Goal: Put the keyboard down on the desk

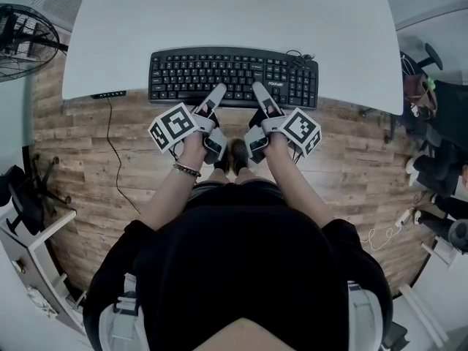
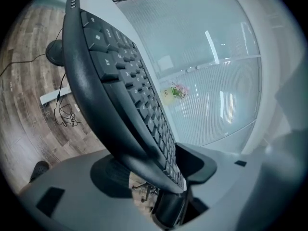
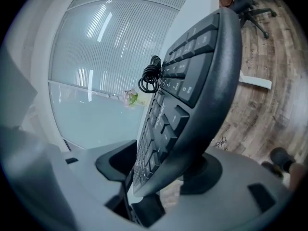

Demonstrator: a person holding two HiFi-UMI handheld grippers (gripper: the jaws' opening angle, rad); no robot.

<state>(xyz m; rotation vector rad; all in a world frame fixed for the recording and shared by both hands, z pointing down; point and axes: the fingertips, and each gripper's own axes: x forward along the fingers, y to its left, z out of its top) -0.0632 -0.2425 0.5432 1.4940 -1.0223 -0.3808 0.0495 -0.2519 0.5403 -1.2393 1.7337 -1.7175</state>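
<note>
While the keyboard (image 1: pixel 234 75) lies flat along the table's (image 1: pixel 219 13) near edge, the left gripper (image 1: pixel 216 93) and right gripper (image 1: pixel 260 92) have their fingers spread apart around its front rim, gripping nothing.

An office: a wide white desk (image 1: pixel 219 13) with a black computer keyboard (image 1: pixel 234 75) along its near edge stands on a wood-plank floor (image 1: pixel 351 167). A wire-caged fan (image 1: pixel 22 39) stands at the far left, a black wheeled chair (image 1: pixel 25 189) sits on the left, another swivel chair (image 3: pixel 250 6) stands on its castor base to the right, and a thin black cable (image 1: pixel 111 145) trails from the desk across the floor. Beyond the far side of the desk runs a ribbed, frosted glass partition (image 2: pixel 216 81).
</note>
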